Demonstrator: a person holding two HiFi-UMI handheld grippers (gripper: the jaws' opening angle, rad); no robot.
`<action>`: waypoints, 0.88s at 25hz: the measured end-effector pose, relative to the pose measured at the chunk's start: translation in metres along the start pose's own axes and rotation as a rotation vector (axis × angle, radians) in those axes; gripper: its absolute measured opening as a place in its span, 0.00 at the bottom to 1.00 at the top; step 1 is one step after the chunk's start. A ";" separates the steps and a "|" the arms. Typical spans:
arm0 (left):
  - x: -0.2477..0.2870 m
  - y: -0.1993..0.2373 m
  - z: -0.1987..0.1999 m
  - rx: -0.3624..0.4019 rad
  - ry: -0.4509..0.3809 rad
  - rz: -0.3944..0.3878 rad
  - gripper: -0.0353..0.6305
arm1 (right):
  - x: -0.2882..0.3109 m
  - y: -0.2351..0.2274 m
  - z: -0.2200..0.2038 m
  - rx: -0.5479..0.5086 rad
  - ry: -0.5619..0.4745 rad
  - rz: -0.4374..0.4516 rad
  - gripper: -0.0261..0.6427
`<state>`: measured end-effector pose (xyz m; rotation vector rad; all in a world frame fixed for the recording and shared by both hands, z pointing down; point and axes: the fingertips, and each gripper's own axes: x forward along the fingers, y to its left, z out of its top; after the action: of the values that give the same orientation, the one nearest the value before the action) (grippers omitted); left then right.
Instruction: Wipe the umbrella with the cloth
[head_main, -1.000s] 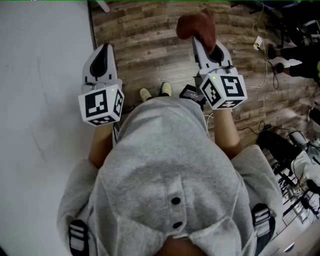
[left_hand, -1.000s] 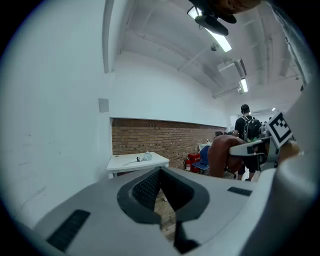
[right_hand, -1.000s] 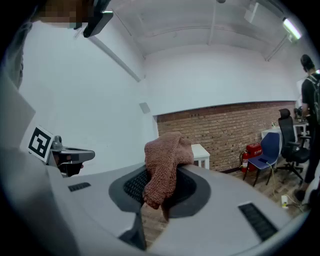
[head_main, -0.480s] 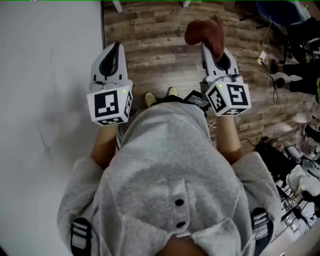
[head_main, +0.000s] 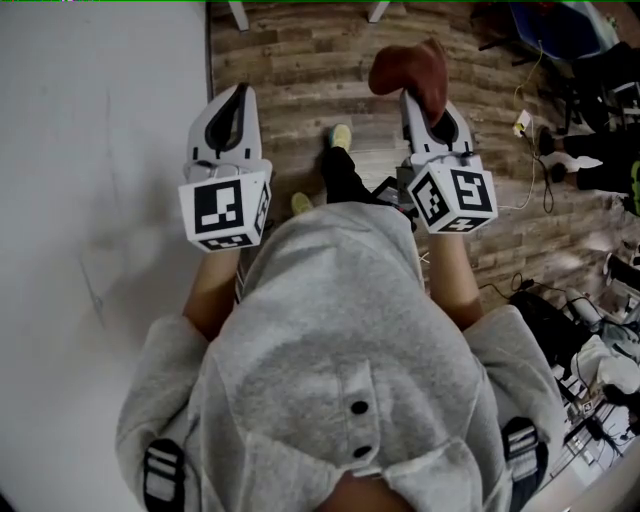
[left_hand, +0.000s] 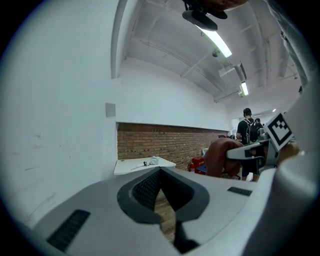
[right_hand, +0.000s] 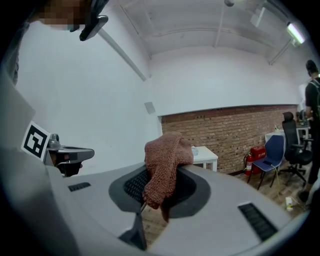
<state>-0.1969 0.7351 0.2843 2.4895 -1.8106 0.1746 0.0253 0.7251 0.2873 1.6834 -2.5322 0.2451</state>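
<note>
Pinching pair: right gripper (head_main: 413, 100), jaws clamped on one end of the cloth (right_hand: 165, 165); the rest bunches over the tips.
Resting pair: left gripper (head_main: 236, 98), jaws pressed together with nothing between them.
Cloth: brown knit, at 12 o'clock of the right gripper in the head view, well clear of the floor (head_main: 300, 60).
Umbrella: appears in no view; its place cannot be told.
Person: grey hoodie (head_main: 340, 340); both grippers held out in front, side by side and apart.
Surroundings: white wall (head_main: 90, 200) at 9 o'clock, cables (head_main: 560, 330) at 4 o'clock; a white table (left_hand: 142, 164) before a brick wall (left_hand: 170, 142) lies ahead in the left gripper view.
Step in hand (judged): carrying the cloth to the umbrella; wiping not yet begun.
Doing it well (judged): hold the pinch firm so the knit cannot slip; find the umbrella first; present the loose bunch, not the hard tips, to its fabric; use the free left gripper to steady it; wipe in light, overlapping strokes.
</note>
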 end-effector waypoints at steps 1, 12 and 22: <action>0.002 0.002 0.000 0.002 0.001 -0.001 0.08 | 0.003 0.001 -0.001 0.011 -0.003 0.000 0.16; 0.058 0.025 0.002 0.025 0.024 0.032 0.08 | 0.065 -0.005 0.008 0.005 -0.009 0.061 0.16; 0.114 0.025 -0.012 0.045 0.042 -0.002 0.08 | 0.099 -0.040 -0.001 0.003 0.022 0.032 0.17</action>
<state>-0.1862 0.6208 0.3100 2.4980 -1.8075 0.2678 0.0235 0.6203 0.3083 1.6333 -2.5456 0.2684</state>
